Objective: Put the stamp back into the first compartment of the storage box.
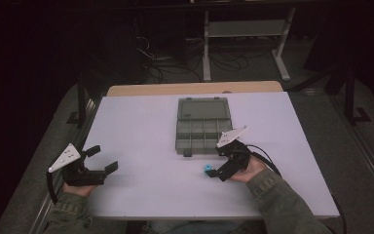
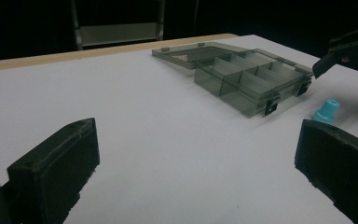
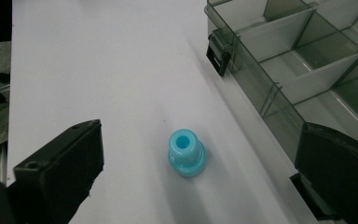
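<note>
A small blue plastic part [image 1: 207,169] [image 2: 327,111] [image 3: 186,152] with a hole in its top stands upright on the white table [image 1: 146,141]. A grey see-through compartment box [image 1: 203,126] [image 2: 242,70] [image 3: 317,60] lies open just beyond it, lid folded back. My right gripper [image 1: 219,161] [image 3: 196,163] is open, jaws on either side of the blue part without touching it. At the table's left, my left gripper [image 1: 102,158] [image 2: 191,172] is open with nothing between its jaws, pointing toward the box.
The box's black latches [image 3: 216,53] face the near side. A wooden strip [image 1: 195,87] runs along the table's far edge. Beyond it, on the dark floor, stand a white metal frame [image 1: 246,34] and cables.
</note>
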